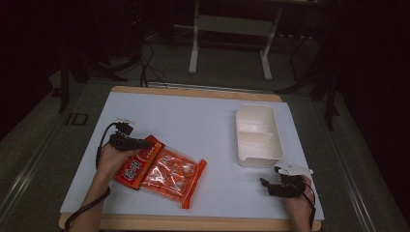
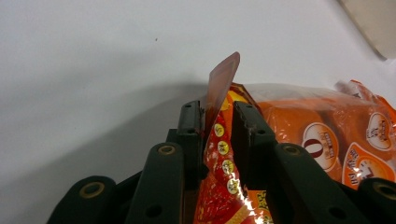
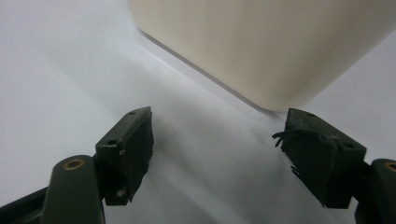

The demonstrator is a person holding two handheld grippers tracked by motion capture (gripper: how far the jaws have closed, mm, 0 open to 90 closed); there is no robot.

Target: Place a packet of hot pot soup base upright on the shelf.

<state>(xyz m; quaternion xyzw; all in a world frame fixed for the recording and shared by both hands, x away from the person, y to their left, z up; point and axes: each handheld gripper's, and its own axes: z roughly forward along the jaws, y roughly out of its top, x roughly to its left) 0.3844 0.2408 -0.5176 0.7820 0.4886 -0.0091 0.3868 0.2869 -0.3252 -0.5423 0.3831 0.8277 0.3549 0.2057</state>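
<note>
We see the left gripper (image 2: 218, 121) pinching the edge of a shiny orange plastic snack bag (image 1: 162, 170). The right gripper (image 3: 217, 158) is wide open, holding nothing, near a cream plastic two-part box (image 1: 258, 135). The bag's writing is too blurry to read.

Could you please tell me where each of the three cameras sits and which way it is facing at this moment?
High view: above the person's side, looking forward and down on the table; both forearms, left gripper and right gripper show.
Left gripper view: rides the left gripper, looking along its jaws, closed on the orange snack bag.
Right gripper view: rides the right gripper, jaws apart, facing the white divided container.
Shared: the bag in the high and left gripper views; the container in the high and right gripper views.
</note>
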